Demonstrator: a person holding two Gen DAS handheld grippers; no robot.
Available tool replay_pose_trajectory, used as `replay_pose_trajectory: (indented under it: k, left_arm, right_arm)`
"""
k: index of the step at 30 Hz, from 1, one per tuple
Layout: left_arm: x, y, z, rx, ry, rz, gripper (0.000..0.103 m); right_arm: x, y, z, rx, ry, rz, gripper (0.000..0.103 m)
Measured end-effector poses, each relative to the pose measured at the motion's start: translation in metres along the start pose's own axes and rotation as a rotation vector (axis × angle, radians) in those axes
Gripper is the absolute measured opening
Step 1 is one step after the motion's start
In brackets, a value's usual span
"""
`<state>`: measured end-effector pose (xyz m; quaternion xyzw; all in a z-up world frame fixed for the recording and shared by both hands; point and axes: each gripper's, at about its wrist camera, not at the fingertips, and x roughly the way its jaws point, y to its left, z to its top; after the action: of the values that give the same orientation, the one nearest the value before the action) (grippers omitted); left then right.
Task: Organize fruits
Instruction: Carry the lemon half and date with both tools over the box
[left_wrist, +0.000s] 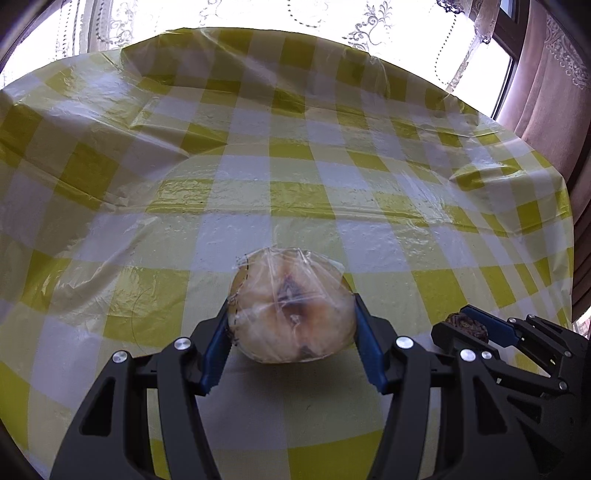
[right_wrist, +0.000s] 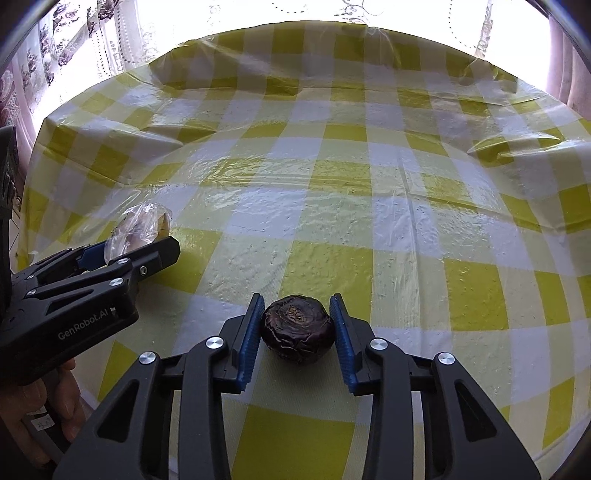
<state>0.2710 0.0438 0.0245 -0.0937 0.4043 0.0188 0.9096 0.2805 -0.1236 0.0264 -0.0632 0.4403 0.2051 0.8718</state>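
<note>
left gripper (left_wrist: 291, 347) clamped on wrapped fruit (left_wrist: 291, 306) | right gripper (right_wrist: 297, 332) closed on dark fruit (right_wrist: 298, 329) | near table (right_wrist: 369, 184) edge | both grasped, no container seen, sorting undone

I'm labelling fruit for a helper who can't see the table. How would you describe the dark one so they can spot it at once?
On the yellow-and-white checked tablecloth, look at the near edge, between the blue pads of the right gripper. There sits the dark fruit, small, round, purplish-black and wrinkled. The only other fruit, the wrapped fruit in the left gripper, is pale and plastic-covered.
</note>
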Motion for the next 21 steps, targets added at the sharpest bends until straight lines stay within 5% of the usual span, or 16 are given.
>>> replay_pose_trajectory:
  k: [21]
  left_arm:
    - [-0.057,-0.024,-0.069,0.035,-0.012,-0.029,0.06]
  right_arm:
    - [-0.065,-0.006,-0.068,0.011,-0.017,-0.009,0.036]
